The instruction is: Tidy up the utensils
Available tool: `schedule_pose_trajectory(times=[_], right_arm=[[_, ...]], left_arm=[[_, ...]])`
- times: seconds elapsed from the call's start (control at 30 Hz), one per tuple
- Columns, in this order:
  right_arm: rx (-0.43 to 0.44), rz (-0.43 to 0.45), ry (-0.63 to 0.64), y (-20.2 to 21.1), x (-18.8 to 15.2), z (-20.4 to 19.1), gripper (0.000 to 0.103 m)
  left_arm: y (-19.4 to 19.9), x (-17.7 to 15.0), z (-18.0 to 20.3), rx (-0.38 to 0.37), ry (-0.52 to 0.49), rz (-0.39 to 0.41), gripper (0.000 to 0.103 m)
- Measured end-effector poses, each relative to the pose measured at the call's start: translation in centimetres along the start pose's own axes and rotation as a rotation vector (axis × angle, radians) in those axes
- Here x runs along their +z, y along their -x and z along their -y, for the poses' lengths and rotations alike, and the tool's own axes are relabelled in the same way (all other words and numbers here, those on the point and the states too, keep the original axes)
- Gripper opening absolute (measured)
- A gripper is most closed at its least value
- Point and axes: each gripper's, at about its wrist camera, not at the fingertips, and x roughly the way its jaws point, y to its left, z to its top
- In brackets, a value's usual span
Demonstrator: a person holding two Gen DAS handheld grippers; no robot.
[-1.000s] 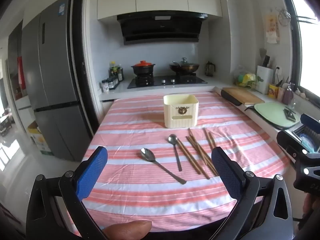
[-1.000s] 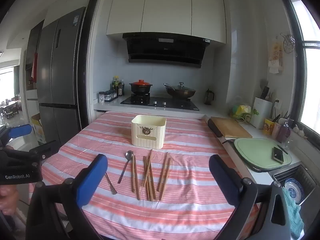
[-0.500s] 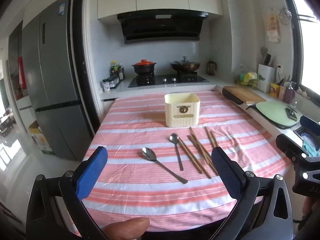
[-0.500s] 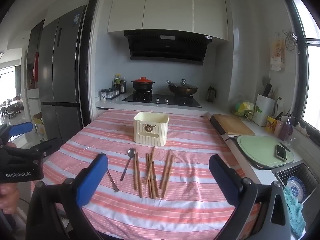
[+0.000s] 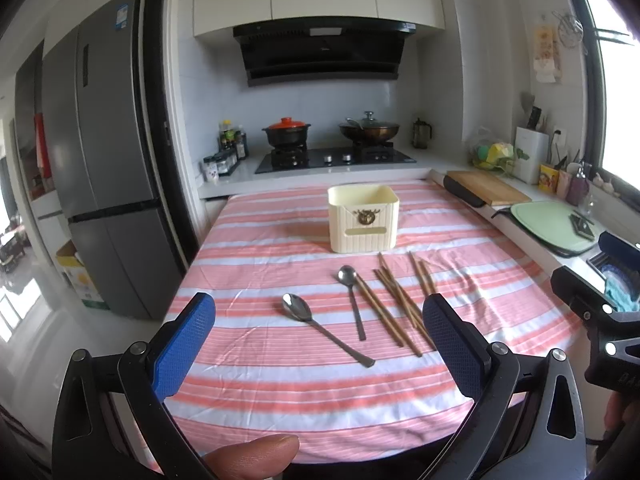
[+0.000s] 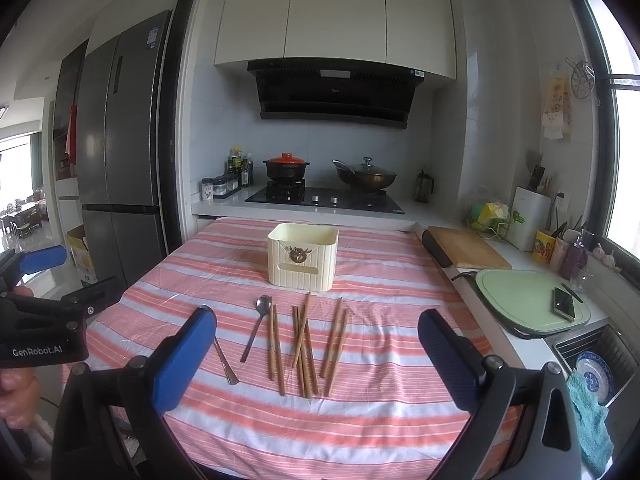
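A cream utensil box (image 5: 363,218) (image 6: 303,258) stands upright mid-table on the pink striped cloth. In front of it lie two metal spoons (image 5: 326,329) (image 5: 352,298) and several wooden chopsticks (image 5: 396,306) (image 6: 306,346), loose and flat. One spoon (image 6: 256,330) shows fully in the right wrist view; the other spoon (image 6: 225,364) is partly hidden behind a blue pad. My left gripper (image 5: 318,348) hangs open above the near table edge, nothing between its fingers. My right gripper (image 6: 316,356) is open too, empty, short of the chopsticks.
A stove with a red-lidded pot (image 6: 286,166) and a wok (image 6: 366,176) sits behind the table. To the right, the counter holds a wooden board (image 6: 466,248), a green board (image 6: 528,300) with a phone, and a sink rack. A fridge (image 5: 104,168) stands left.
Both views have drifted slightly; the table sits a little lower and nearer in the right wrist view. Nothing on the table moved and both grippers stayed open.
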Motion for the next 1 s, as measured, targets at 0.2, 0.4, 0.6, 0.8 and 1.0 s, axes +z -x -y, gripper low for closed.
schedule_pose_trajectory(times=[0.2, 0.4, 0.6, 0.8, 1.0], right_arm=[[0.003, 0.000, -0.003, -0.01, -0.07, -0.03, 0.103], [-0.001, 0.004, -0.007, -0.17, -0.08, -0.01, 0.103], [0.000, 0.002, -0.008, -0.20, -0.13, 0.03, 0.103], [0.002, -0.002, -0.011, -0.27, -0.22, 0.14, 0.103], [0.004, -0.003, -0.013, -0.30, -0.31, 0.21, 0.103]], left_arm=[[0.00, 0.14, -0.07, -0.001, 0.000, -0.002, 0.103], [-0.07, 0.04, -0.17, -0.001, 0.001, -0.001, 0.103], [-0.08, 0.04, -0.14, -0.001, 0.002, -0.002, 0.103], [-0.10, 0.01, -0.13, 0.000, 0.000, -0.002, 0.103], [-0.12, 0.01, -0.10, 0.000, 0.000, -0.003, 0.103]])
